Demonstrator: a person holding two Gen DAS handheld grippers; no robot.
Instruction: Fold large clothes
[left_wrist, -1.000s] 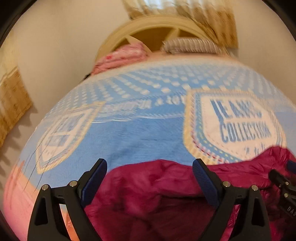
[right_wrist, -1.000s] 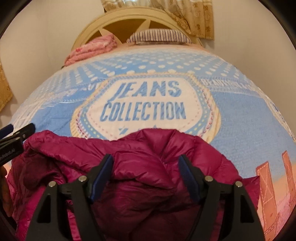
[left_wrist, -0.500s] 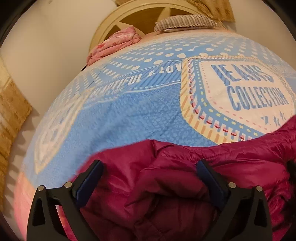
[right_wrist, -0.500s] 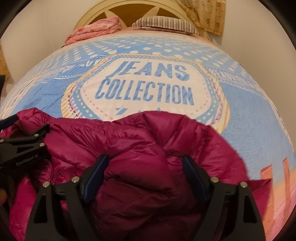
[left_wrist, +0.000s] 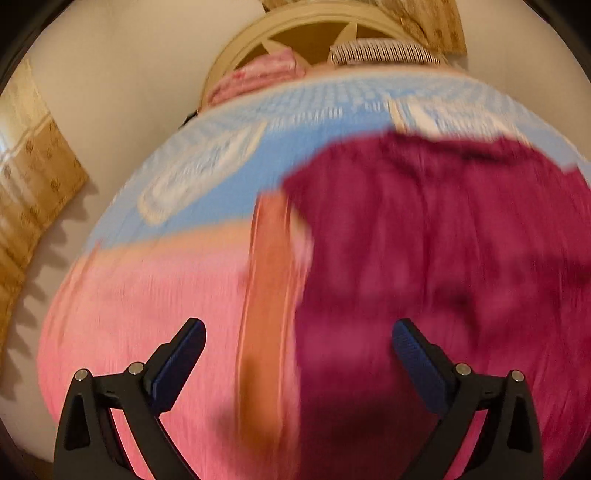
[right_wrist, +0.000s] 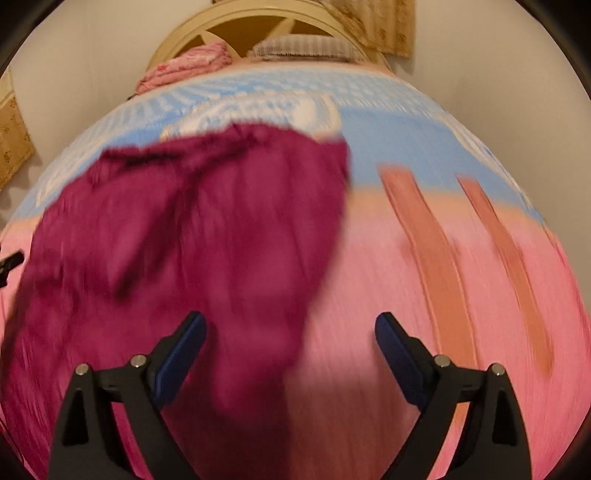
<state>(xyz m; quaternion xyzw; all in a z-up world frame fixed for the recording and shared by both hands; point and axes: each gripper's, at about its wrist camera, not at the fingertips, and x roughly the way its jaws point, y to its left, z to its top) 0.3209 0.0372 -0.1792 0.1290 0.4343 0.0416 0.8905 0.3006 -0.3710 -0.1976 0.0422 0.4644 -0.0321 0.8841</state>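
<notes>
A magenta puffer jacket (left_wrist: 443, 258) lies in a heap on the bed, blurred by motion; it also shows in the right wrist view (right_wrist: 192, 236). My left gripper (left_wrist: 299, 354) is open and empty, above the jacket's left edge and the pink part of the bedspread. My right gripper (right_wrist: 290, 347) is open and empty, above the jacket's right edge. Neither gripper touches the jacket. The tip of the left gripper shows at the left rim of the right wrist view (right_wrist: 9, 260).
The bedspread (left_wrist: 155, 295) is pink near me and blue farther off, with orange stripes (right_wrist: 436, 258). At the head of the bed are a cream headboard (right_wrist: 229, 22), a pink folded blanket (right_wrist: 184, 66) and a striped pillow (right_wrist: 303, 46). Walls and curtains surround the bed.
Both grippers have pulled back and up from the jacket toward the foot of the bed. The jacket, between the fingers before, now lies farther ahead. Both views are motion blurred.
</notes>
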